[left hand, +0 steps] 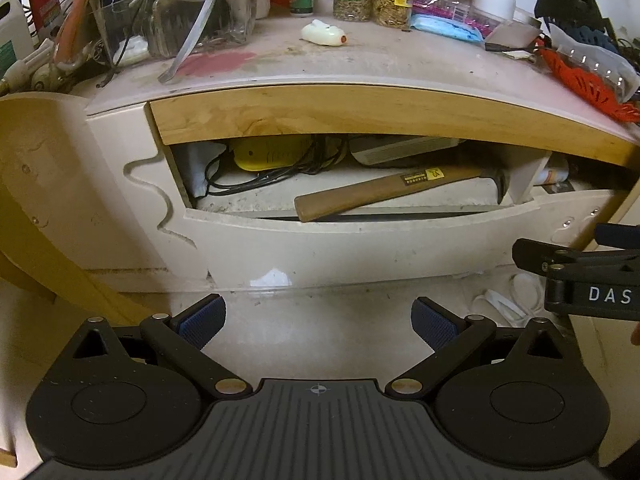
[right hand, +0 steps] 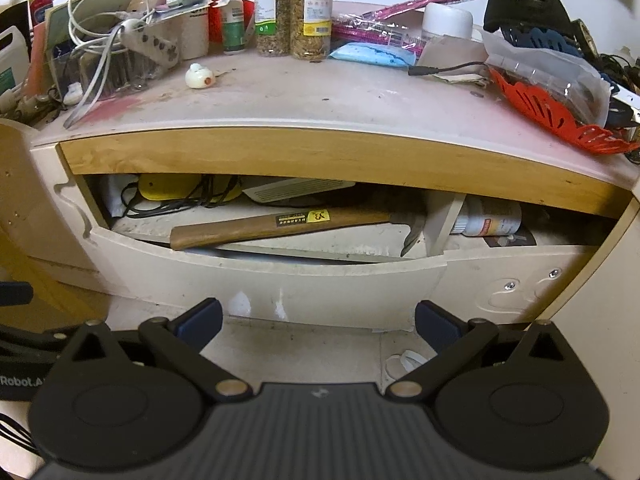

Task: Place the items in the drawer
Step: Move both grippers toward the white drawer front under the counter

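The cream drawer under the wooden apron stands partly open. Inside lies a wooden-handled hammer, a yellow device with black cables and a white bottle in the right compartment. My left gripper is open and empty, low in front of the drawer. My right gripper is open and empty, also in front of the drawer; its side shows at the right of the left wrist view.
The pink desk top is cluttered: two spice jars, a small white duck toy, a power strip with white cables, blue masks, a red basket, a metal strip.
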Demonstrator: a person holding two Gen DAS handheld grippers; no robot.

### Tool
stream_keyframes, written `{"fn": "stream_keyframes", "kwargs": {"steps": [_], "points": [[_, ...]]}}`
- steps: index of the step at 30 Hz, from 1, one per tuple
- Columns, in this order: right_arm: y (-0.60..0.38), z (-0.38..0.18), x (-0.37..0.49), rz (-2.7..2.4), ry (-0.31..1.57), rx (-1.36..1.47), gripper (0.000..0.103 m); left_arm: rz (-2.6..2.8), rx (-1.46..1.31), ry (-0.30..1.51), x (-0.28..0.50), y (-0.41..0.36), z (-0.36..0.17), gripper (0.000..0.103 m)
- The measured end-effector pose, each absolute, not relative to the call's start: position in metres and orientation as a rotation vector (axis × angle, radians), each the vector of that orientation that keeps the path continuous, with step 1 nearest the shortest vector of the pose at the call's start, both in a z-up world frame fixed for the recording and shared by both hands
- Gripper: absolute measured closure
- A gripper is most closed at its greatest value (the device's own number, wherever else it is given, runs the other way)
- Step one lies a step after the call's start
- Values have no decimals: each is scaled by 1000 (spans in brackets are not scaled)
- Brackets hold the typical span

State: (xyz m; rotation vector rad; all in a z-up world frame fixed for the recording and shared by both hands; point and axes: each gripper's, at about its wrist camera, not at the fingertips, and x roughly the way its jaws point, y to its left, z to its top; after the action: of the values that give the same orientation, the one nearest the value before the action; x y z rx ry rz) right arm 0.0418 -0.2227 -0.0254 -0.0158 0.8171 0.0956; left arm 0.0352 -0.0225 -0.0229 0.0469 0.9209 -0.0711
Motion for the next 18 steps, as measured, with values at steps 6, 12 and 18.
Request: {"fn": "stream_keyframes", "kwargs": {"steps": [6, 12, 18], "points": [[-222, -31, 51, 115, 830, -4, 0, -62, 40, 918, 47, -22, -26, 1], [-219, -37, 58, 107, 843, -11, 0, -50, 48, 924, 59, -22, -31, 1], [-218, -43, 67, 100, 858, -18, 0, -30, 89, 920, 68, -25, -38, 1]]}}
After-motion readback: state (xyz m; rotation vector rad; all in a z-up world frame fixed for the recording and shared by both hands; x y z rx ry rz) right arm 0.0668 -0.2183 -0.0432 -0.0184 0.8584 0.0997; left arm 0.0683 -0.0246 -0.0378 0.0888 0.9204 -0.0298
